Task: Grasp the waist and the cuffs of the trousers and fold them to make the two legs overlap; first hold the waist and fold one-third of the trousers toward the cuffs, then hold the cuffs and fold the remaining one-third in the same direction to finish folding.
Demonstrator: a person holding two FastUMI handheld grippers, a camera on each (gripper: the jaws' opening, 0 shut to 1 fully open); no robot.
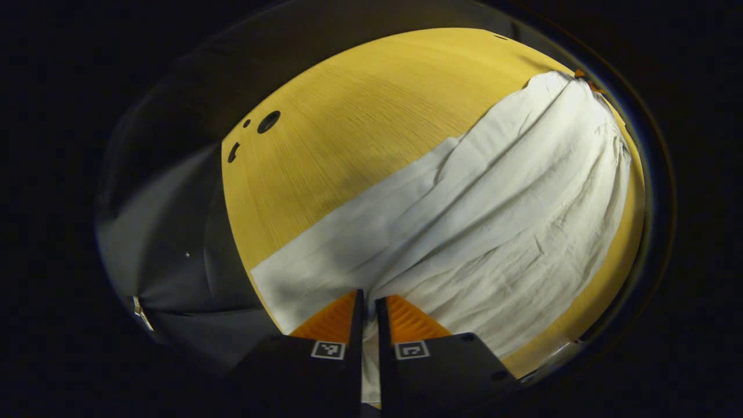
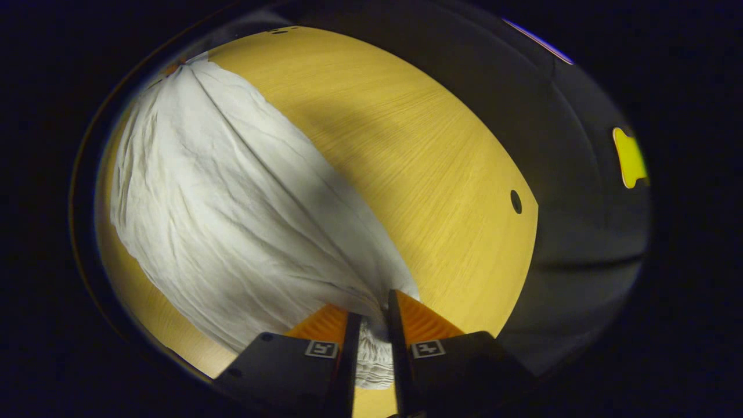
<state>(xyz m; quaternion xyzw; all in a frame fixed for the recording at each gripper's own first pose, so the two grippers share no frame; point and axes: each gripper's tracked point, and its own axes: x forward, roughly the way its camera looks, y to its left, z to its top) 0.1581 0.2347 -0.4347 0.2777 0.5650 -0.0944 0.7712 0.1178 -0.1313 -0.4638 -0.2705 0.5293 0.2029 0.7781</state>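
White trousers [image 1: 464, 220] lie stretched across the yellow wood-grain tabletop [image 1: 348, 116], cloth pulled taut w/ long creases running from one grip to the other. Left gripper view: left hand-held gripper [image 1: 367, 307] has both fingers pinched together on a fold of the cloth at the near end, fabric showing in the narrow slot btwn them; the flat straight hem runs off to the left of the fingers, so this looks like the cuff end. The far end of the trousers narrows toward the upper right edge of the tabletop. Right gripper view: right hand-held gripper [image 2: 374, 307] is clamped on a bunched, gathered bit of the trousers [image 2: 232, 203], prob. the elastic waist, wrinkled cloth squeezed btwn its fingers. Small dark round holes [image 1: 268, 121] sit in the tabletop near its far-left corner, well apart from the cloth.
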